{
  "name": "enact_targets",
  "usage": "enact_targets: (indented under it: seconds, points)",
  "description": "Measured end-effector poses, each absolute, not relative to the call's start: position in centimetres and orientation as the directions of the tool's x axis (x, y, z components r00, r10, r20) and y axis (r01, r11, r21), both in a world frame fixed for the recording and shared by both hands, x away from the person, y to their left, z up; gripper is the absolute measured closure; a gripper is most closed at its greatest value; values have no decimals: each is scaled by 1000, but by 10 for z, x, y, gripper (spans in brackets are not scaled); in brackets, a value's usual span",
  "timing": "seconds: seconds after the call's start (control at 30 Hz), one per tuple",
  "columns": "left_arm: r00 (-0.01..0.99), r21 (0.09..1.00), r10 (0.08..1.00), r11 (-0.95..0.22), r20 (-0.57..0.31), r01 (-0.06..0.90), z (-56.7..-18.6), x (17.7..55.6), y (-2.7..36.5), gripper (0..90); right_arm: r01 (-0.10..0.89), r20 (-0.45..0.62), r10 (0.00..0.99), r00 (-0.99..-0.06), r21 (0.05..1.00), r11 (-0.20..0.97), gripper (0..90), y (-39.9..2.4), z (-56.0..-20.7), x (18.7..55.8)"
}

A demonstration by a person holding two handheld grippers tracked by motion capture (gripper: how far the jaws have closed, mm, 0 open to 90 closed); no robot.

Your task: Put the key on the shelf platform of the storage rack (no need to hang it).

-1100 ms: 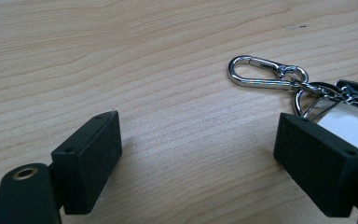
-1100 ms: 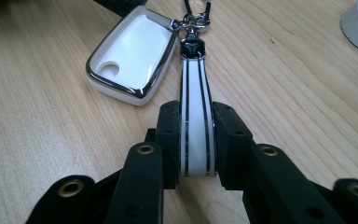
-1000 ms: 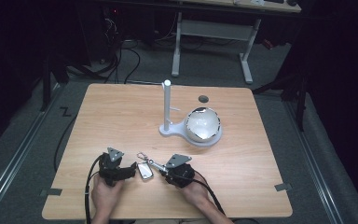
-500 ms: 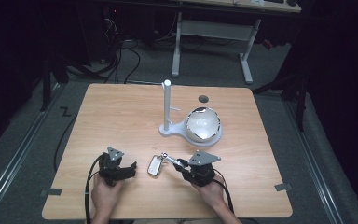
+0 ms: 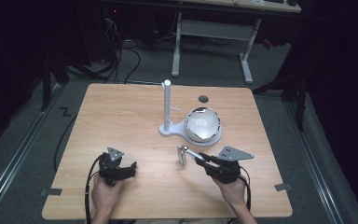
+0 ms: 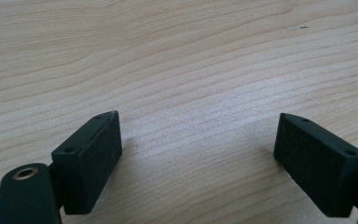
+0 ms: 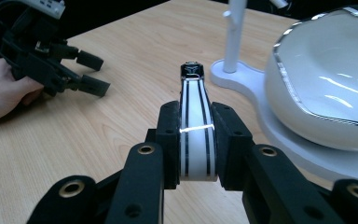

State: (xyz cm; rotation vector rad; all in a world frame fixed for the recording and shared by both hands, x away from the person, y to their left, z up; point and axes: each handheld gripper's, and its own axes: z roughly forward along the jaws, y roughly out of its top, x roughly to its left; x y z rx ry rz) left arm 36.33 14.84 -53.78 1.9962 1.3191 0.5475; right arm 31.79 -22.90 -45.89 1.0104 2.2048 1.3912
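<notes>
The key fob (image 7: pixel 196 135) is clamped between the right gripper (image 7: pixel 196 144) fingers (image 7: pixel 170 140), which cover its flat faces; its far end is blurred, possibly a ring. The bowl (image 7: pixel 326 79) is cut off at the picture's right edge

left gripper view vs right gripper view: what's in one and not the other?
Left gripper view alone: the left gripper close up, jaws wide apart over bare wood, nothing between them. Right gripper view alone: the right gripper shut on a white key fob with black stripes, plus the white bowl, the white stand and the person's left hand. Both share the wooden table.
</notes>
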Motion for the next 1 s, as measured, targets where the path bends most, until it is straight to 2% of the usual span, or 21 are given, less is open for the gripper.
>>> enact_targets:
  seconds: [0.63, 1.0]
  points:
    - [401, 729, 916, -262, -19, 633, -538, 363, 148, 156, 366, 77, 792, -606, 911, 191, 747, -294, -427, 303]
    - [402, 729, 916, -262, -19, 633, -538, 363, 148, 156, 367, 78, 823, -563, 916, 164, 747, -311, -410, 319]
